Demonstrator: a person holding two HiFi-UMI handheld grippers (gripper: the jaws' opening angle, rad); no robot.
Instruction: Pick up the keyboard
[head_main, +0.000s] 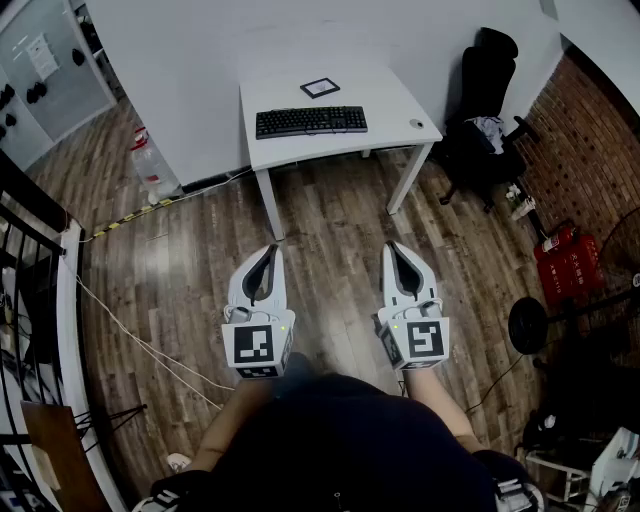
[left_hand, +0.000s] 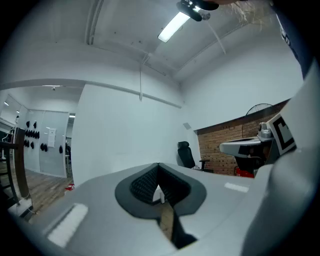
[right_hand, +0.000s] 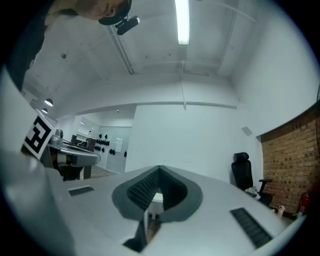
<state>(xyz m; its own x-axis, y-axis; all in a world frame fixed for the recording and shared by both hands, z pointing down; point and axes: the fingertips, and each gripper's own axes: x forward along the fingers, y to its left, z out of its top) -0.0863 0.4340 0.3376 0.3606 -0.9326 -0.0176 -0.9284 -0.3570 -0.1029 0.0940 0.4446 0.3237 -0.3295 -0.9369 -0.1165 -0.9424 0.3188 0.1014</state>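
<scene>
keyboard (head_main: 311, 121) upper centre on bench (head_main: 392, 92) | we judge it light, stiff; grip both short ends | left claw (head_main: 270, 250), right claw (head_main: 392, 248) together, empty

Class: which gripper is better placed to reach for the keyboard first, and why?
Left, marginally. Both grippers are shut, empty and well short of the table, but the left gripper lines up with the left end of the keyboard, while the right gripper sits beyond its right end.

White left gripper (head_main: 272, 249) and right gripper (head_main: 391, 247), black-and-white marker cubes (head_main: 257, 347), dark shirt (head_main: 340, 440)
</scene>
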